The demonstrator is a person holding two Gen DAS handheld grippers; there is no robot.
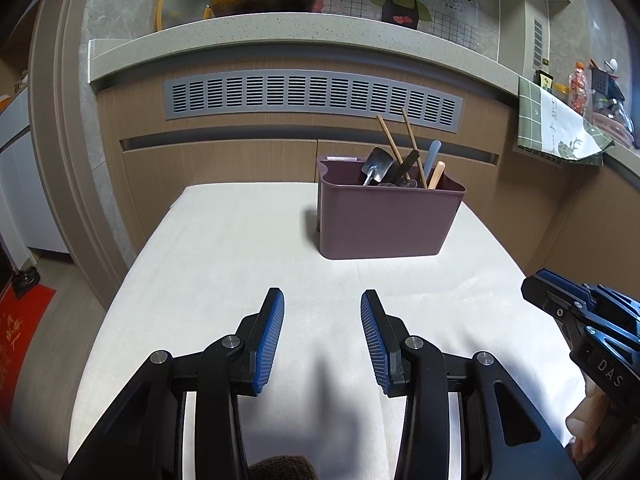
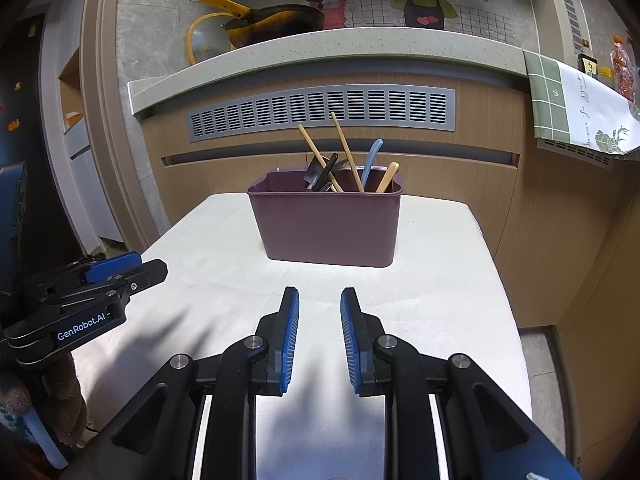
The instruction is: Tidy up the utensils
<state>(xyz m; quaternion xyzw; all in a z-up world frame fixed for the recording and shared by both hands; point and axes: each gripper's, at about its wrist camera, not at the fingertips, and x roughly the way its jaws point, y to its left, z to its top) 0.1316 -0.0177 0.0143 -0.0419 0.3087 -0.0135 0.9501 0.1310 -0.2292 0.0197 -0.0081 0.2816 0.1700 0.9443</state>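
A small table covered with a white cloth stands in front of a kitchen counter with wood-grain cabinet fronts and a long grey vent grille.

Toward the far end of the cloth sits a purple plastic utensil holder, upright, its base flat on the cloth. The utensils stand inside it, leaning at angles: 2 thin wooden chopsticks rising highest, a small metal scoop, a black-handled piece, a pale blue handle and a light wooden handle. What lies deeper in the holder is hidden by its wall.

The left gripper hovers over the near part of the cloth, its 2 blue-padded fingers spread wide with nothing between them. The right gripper is beside it, also over the near cloth, its blue pads parted by a narrower gap and holding nothing. Both point toward the holder and are well apart from it. Each shows at the edge of the other's view.

On the counter above rests a dark pan with a yellow handle, and a yellow-rimmed glass lid leans against the wall. A green-and-white checked cloth hangs over the counter edge at right.
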